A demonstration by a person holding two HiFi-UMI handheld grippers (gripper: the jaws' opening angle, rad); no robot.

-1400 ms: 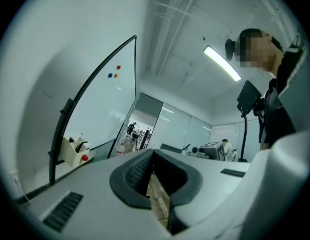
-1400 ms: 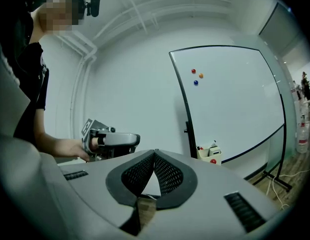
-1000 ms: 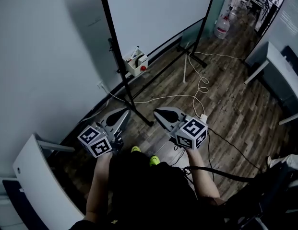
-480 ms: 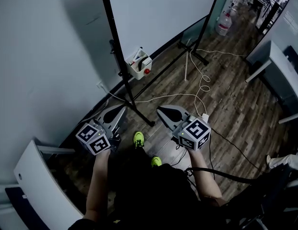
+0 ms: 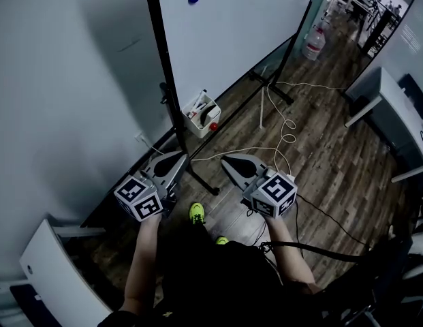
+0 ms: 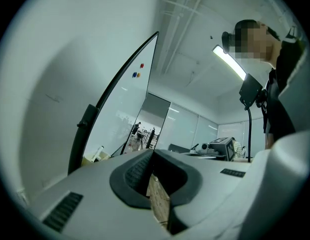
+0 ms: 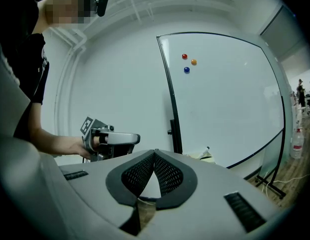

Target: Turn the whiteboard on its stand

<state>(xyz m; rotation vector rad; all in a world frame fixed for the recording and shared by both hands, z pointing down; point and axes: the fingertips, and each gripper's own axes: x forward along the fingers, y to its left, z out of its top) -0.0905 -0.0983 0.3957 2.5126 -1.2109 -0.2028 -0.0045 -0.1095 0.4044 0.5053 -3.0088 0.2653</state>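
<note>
**Whiteboard and grippers, head view.** The whiteboard (image 5: 231, 33) stands upright on its black stand (image 5: 169, 80) close to the grey wall. It is ahead of both grippers and touches neither. The left gripper (image 5: 182, 157) and right gripper (image 5: 223, 160) are held level, side by side, each with its jaws closed tip to tip on nothing. The stand's near post rises just beyond the two tips, and the board runs away to the right. A marker box (image 5: 201, 112) hangs low on the stand.

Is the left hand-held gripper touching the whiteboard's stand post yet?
Apart. The right gripper view shows bare wall between the left hand-held gripper, its jaws closed, and the black stand post.
</note>
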